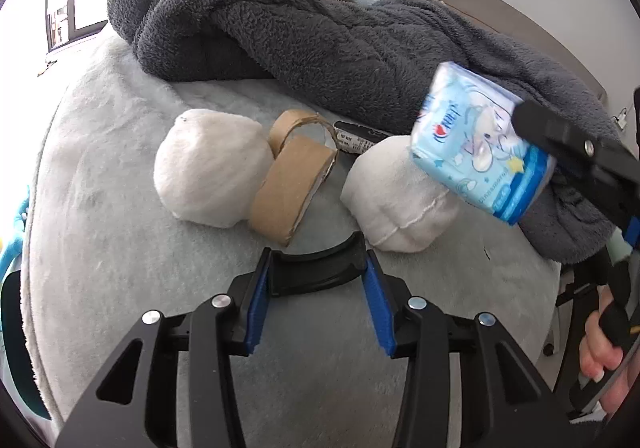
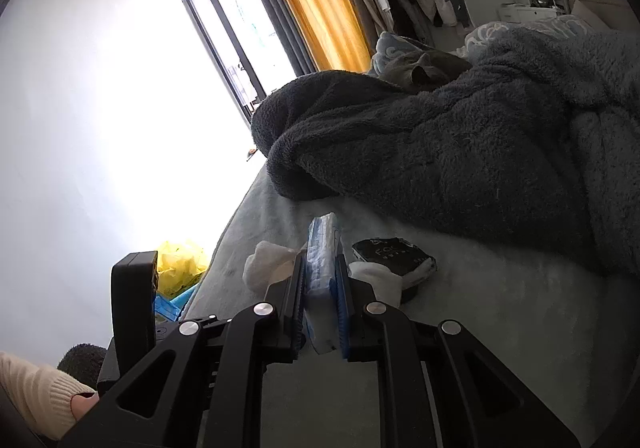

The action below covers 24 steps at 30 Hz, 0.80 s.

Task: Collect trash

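A heavy dark grey fleece blanket (image 1: pixel 320 39) is heaped across the far side of the pale blue bed cover (image 1: pixel 100 240), and everything small lies in front of it, near the bed's near edge. Two white wadded lumps, one to the left (image 1: pixel 210 171) and one to the right (image 1: pixel 394 199), flank a roll of brown tape (image 1: pixel 294 183) standing on its rim and leaning on the left lump. Behind the tape a dark packet (image 1: pixel 356 133) pokes out from under the blanket's hem.

The left gripper (image 1: pixel 316 274) has its blue pads pinched on a curved black plastic piece (image 1: pixel 318 262) just in front of the tape. The right gripper (image 2: pixel 322 300) is clamped on a pack of tissues (image 1: pixel 480 143), light blue with cartoon print, held up off the bed above the right lump.

Past the bed's left edge, low by the bright window, a yellow bag (image 2: pixel 180 264) sits crumpled; its contents are hard to make out.
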Available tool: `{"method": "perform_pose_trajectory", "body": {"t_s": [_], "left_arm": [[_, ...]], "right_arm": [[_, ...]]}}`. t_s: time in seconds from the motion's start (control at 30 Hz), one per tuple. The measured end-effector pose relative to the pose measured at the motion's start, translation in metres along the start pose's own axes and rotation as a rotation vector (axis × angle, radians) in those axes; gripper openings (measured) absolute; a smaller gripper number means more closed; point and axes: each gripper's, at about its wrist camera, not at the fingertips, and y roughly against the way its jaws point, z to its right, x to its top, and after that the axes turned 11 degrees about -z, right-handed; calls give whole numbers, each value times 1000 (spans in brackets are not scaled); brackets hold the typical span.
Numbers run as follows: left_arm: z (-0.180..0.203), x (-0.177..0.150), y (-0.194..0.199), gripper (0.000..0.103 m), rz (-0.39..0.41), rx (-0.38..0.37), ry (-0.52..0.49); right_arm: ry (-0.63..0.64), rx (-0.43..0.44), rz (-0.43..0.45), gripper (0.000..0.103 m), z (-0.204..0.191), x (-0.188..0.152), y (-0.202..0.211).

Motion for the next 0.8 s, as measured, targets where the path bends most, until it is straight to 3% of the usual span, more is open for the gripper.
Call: {"method": "perform_pose_trajectory", "body": {"t_s": [0.23,0.33,0.5,0.57,0.63,0.67,0.73,0.8], "left_arm": [[-8,-8,17,47,-4,-2,-45],[-16,-9,24,47,-3,-4,-51],[-28,-9,36,47,21,10,-64],[-35,-10,39,47,20,11,-62],[-41,-11,41,47,13,18,-61],[-44,-11,42,47,10,20,-57],[-53,-12,45,47,10,27,-41],[-63,-11,51,47,16,36,-19]], "right_arm": [[21,6,-4,12,-20,12,-12],[45,-28,-34,3,-31,17,-22],[98,-82,-90,1,-44,20,-39],[129,-20,-123,1,-47,19,-44],[172,-33,-136,2,-54,15,-45],[191,-27,-158,8,-57,12,-45],[231,-51,-182,68,-61,5,-44],[277,-66,-214,74,-64,-5,-45]]}}
